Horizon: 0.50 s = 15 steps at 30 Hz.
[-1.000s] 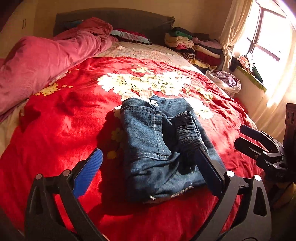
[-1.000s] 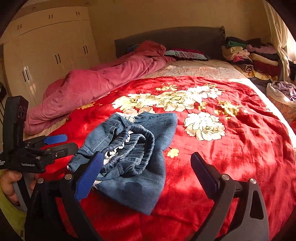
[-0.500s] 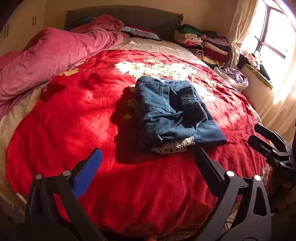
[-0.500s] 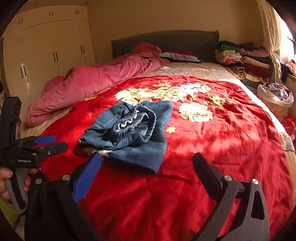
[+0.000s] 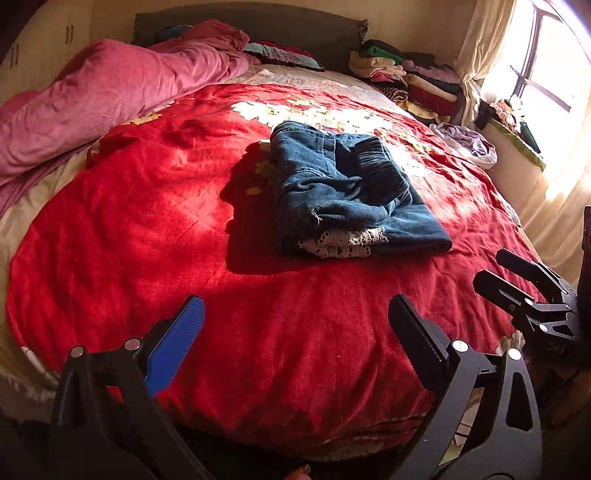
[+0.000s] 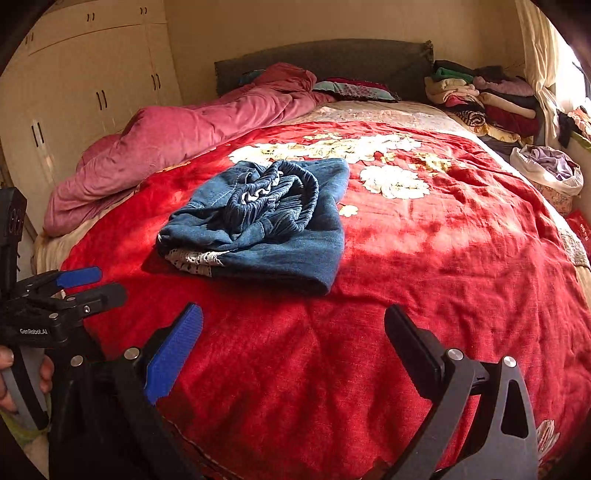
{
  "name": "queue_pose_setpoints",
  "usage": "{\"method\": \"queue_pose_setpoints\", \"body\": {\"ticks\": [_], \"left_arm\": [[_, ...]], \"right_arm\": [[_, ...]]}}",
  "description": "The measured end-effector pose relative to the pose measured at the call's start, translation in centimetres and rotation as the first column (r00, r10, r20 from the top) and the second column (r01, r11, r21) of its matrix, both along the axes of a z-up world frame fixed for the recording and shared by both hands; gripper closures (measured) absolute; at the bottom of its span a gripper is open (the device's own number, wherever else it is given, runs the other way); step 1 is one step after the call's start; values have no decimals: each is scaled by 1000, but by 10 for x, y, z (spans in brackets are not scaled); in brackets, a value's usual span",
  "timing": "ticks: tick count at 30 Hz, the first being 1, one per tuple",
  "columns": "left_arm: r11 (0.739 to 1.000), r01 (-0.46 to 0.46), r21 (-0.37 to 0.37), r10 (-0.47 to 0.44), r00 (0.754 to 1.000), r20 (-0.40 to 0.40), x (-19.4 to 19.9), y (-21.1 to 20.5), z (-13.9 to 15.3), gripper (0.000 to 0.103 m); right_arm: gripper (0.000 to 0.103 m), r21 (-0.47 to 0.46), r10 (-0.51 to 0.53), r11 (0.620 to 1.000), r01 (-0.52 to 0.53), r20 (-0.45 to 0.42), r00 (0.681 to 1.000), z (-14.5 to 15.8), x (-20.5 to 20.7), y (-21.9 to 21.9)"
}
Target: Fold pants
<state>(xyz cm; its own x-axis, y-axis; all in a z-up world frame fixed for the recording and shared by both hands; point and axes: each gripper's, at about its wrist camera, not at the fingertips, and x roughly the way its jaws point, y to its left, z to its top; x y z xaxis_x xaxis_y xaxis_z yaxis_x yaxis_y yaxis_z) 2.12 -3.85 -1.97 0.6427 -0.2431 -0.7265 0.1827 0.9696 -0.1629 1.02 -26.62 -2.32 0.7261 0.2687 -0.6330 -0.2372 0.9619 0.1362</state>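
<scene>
Pants (image 5: pixel 343 195) are seen folded in a bundle on the red blanket (image 5: pixel 147 221). Nearer the blanket's foot edge, the left tongs (image 5: pixel 295 325) and right tongs (image 6: pixel 293 330) are held spread, gripping nothing.

We see a bed (image 6: pixel 461 280) under a red floral blanket (image 5: pixel 155 221), with a rumpled pink duvet (image 6: pixel 177 140) along its left side and a dark grey headboard (image 6: pixel 332 59) against a plain cream wall (image 6: pixel 295 22). Cream wardrobe doors (image 6: pixel 92 92) with slim dark handles fill the left wall. On the right, strong sunlight pours through a window (image 5: pixel 546 62) with pale curtains (image 5: pixel 480 44), beside a pile of folded clothes (image 5: pixel 406 77).
</scene>
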Motion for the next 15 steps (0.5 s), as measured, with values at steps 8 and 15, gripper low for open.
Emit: {"method": "queue_pose_setpoints", "body": {"ticks": [8,15], "left_arm": [[1000,-11,-1,11,1000,-1,-1,0,2,10],[1000,-13,0,13,1000,0,-1,1,3,10]], "right_arm": [[5,-5,-1,1000,2,11,1000,5,-1,-1],[5,-2,-1,1000,1,5,1000,3,-2,0]]}}
